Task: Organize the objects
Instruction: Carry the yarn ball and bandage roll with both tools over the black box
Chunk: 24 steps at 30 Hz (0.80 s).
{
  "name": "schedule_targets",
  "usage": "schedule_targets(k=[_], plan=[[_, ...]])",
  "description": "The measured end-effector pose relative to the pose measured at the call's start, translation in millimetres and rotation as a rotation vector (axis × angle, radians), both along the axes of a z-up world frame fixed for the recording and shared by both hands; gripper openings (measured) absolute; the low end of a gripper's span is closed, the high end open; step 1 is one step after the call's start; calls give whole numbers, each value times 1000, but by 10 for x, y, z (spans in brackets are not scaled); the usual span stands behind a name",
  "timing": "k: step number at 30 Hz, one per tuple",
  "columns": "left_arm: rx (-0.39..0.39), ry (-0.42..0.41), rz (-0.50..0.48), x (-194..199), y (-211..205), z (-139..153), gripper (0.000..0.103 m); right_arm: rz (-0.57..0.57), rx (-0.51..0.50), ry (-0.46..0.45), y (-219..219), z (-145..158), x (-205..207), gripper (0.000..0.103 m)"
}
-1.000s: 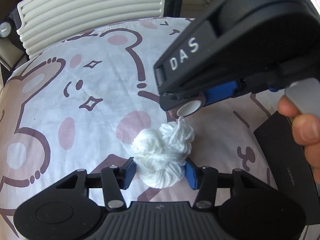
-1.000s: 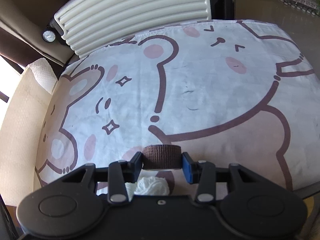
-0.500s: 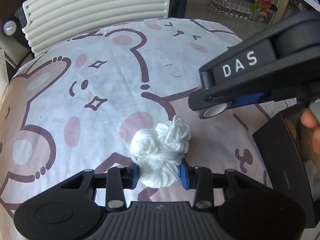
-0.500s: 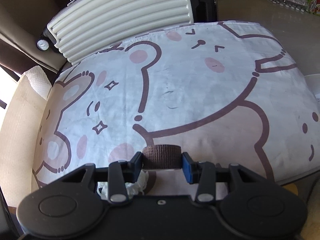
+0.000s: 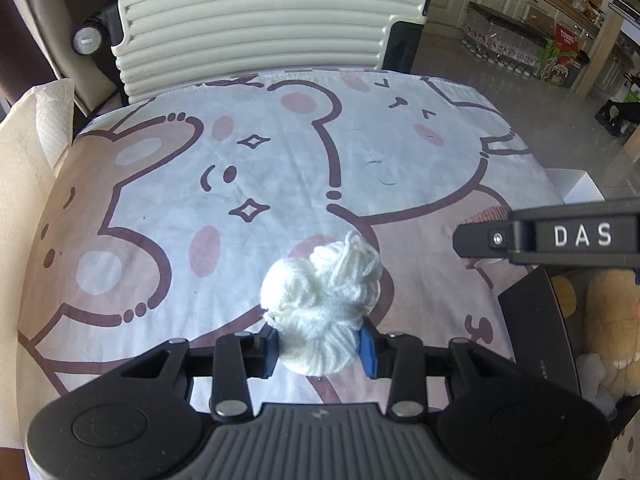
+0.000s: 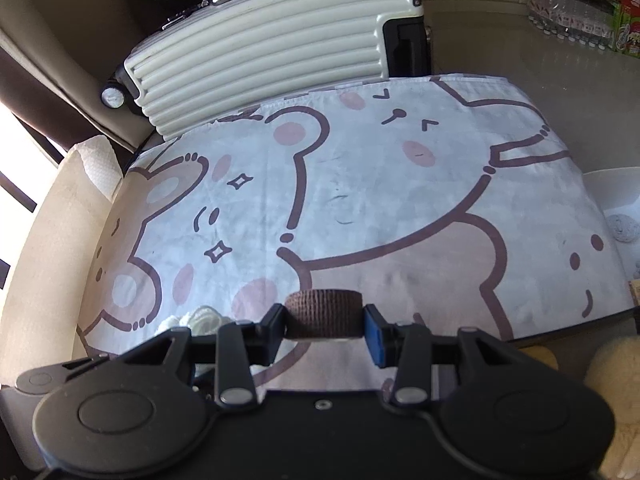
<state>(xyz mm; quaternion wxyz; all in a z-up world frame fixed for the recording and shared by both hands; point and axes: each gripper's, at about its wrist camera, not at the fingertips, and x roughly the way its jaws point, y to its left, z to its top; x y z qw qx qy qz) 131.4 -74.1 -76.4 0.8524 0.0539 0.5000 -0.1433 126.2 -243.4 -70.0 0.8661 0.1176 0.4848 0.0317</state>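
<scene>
Item: fluffy white yarn bundle (image 5: 320, 304), pinched by the left tool (image 5: 318, 346) at 6 o'clock over the bear-print cloth worktop (image 5: 280, 168).
Item: brown fabric tape roll (image 6: 324, 314), pinched by the right tool (image 6: 325, 330).
Handling advice: carry both level; grip the soft yarn firmly so no strands slip.
Left view alone shows a dark box (image 5: 536, 332) at 4 o'clock; the right view shows a grey ball (image 6: 622, 226) off the cloth's edge.
</scene>
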Motion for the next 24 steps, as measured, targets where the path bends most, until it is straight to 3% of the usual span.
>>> schedule_targets(k=[24], plan=[[-17,-76,106,-396,154,643,40,48,-129,-61,-144,411,-672,43]])
